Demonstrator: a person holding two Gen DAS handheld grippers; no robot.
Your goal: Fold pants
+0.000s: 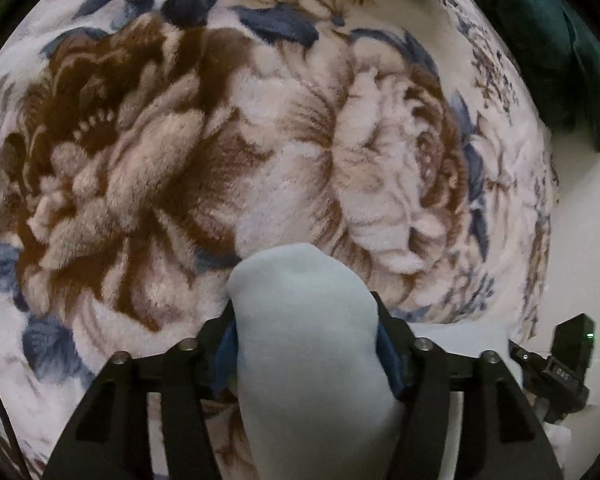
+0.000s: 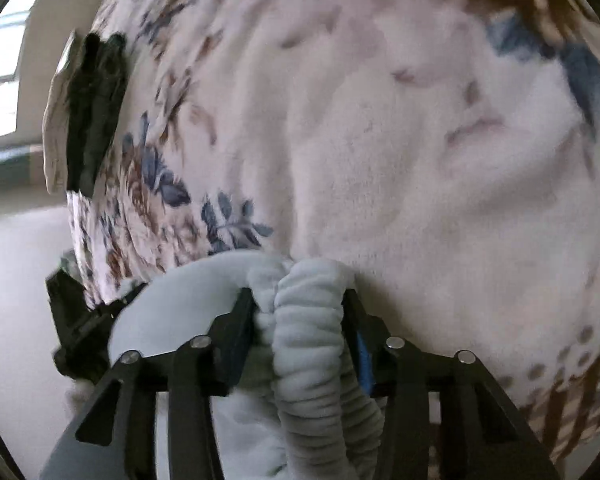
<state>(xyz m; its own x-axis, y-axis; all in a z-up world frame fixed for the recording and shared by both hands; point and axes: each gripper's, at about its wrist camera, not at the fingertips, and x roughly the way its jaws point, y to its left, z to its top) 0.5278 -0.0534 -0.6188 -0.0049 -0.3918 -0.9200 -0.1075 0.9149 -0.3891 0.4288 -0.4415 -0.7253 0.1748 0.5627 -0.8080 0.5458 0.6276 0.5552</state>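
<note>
Left gripper [image 1: 306, 340] clamps a smooth fold of pale blue pants [image 1: 308, 320] above the floral blanket [image 1: 180, 140]. Right gripper [image 2: 300, 320] clamps their ribbed waistband [image 2: 312, 312].

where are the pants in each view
Left wrist view: the pale blue pants bulge up at bottom centre, pinched in the left gripper.
Right wrist view: the ribbed waistband of the pants sits at bottom centre, clamped in the right gripper.
Shared landmark: the floral blanket fills the background of both views.
</note>
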